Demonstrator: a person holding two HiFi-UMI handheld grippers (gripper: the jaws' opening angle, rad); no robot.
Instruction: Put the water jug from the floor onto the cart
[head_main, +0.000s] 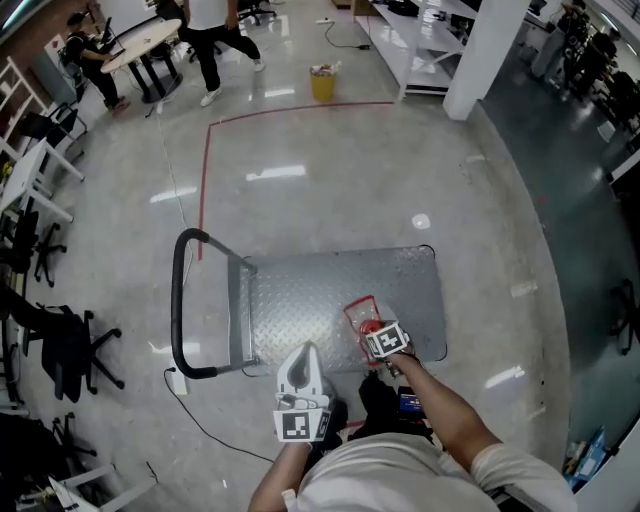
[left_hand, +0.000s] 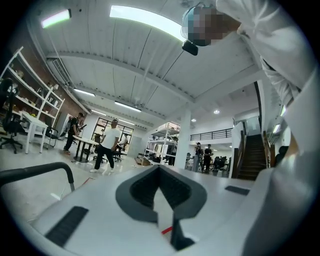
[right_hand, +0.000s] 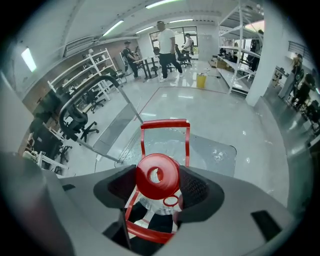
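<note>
At the far left the cart's black handle (head_main: 180, 300) stands upright, with the steel deck (head_main: 330, 290) stretching away to its right. The left hand-held gripper (head_main: 306, 352) hovers off the deck's near edge, its jaws together on nothing and aimed out into the room. Just right of it, the water jug (head_main: 360, 312) hangs over the near part of the deck. I can't tell whether its base touches. The right hand-held gripper (right_hand: 158, 177) is clamped across its red cap (right_hand: 157, 170). That seems a risky hold: one narrow grip up high, so a heavy jug could swing or slip free. Set this close to the edge, it could tip back onto the floor, or nudge the cart into rolling.
</note>
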